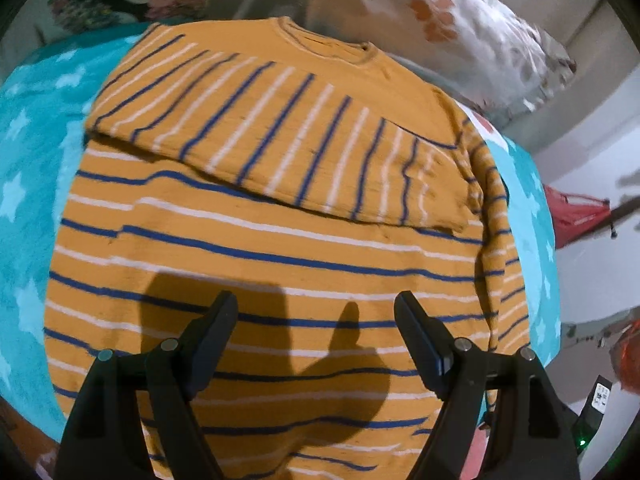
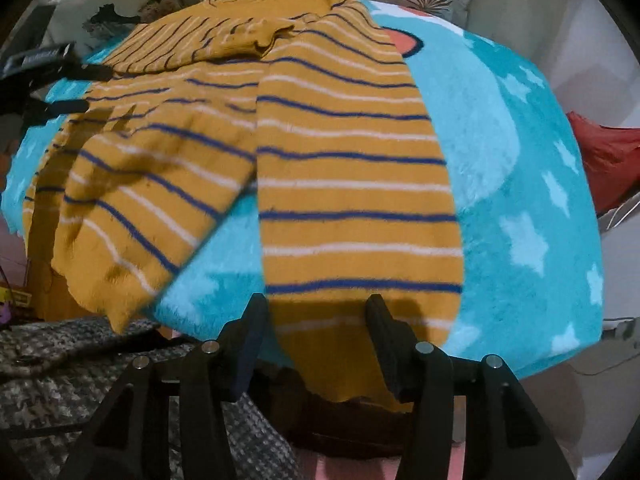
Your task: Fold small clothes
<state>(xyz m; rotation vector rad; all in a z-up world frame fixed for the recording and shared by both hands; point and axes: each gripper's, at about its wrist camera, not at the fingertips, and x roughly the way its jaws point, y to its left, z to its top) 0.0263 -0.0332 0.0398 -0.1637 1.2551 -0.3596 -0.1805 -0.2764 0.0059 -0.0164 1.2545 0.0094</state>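
An orange sweater (image 1: pixel 260 240) with blue and white stripes lies flat on a turquoise star blanket (image 1: pixel 24 184). One sleeve (image 1: pixel 280 132) is folded across its chest. My left gripper (image 1: pixel 316 308) is open and empty, hovering above the sweater's lower body. In the right wrist view the sweater (image 2: pixel 168 92) lies at the left and its other sleeve (image 2: pixel 352 184) stretches toward me over the blanket (image 2: pixel 520 184). My right gripper (image 2: pixel 316 312) is open, its fingers on either side of that sleeve's cuff end. The left gripper (image 2: pixel 76 88) shows at the far left.
Floral pillows (image 1: pixel 460 20) lie behind the blanket. A red item (image 2: pixel 608 156) sits at the right. A grey knitted fabric (image 2: pixel 80 380) lies at the lower left below the blanket's edge.
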